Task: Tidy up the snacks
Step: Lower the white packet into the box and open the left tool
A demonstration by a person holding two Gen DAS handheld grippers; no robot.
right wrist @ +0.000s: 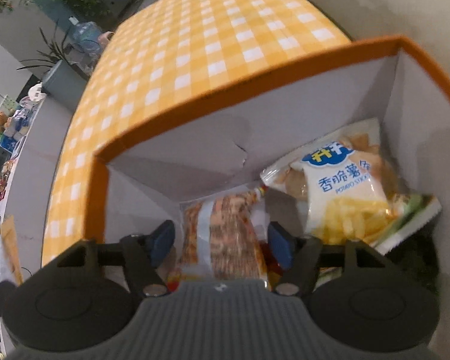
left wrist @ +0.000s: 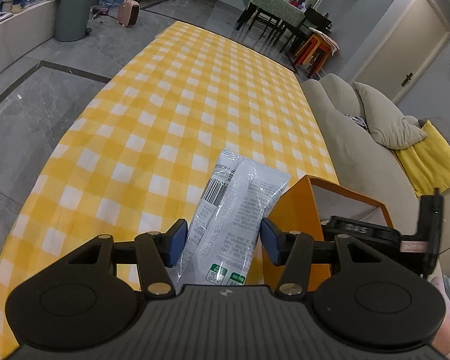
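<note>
My left gripper [left wrist: 223, 240] is shut on a white snack packet [left wrist: 240, 198] with a barcode. The packet sticks forward above the yellow checked tablecloth [left wrist: 180, 114]. Just to its right stands an orange box [left wrist: 288, 210] with white inner walls. My right gripper [right wrist: 222, 244] points down into that orange box [right wrist: 225, 90] and stands open. A brown-patterned snack packet [right wrist: 225, 234] lies on the box floor between its blue pads, which do not press on it. A white potato-stick packet [right wrist: 342, 186] leans in the box's right corner, over a green-edged packet [right wrist: 411, 219].
A beige sofa [left wrist: 345, 138] with a grey cushion and a yellow cushion [left wrist: 432, 159] borders the table's right side. Grey tiled floor [left wrist: 30, 114] lies to the left, with a green bin [left wrist: 73, 12] and a dining table [left wrist: 273, 6] farther off.
</note>
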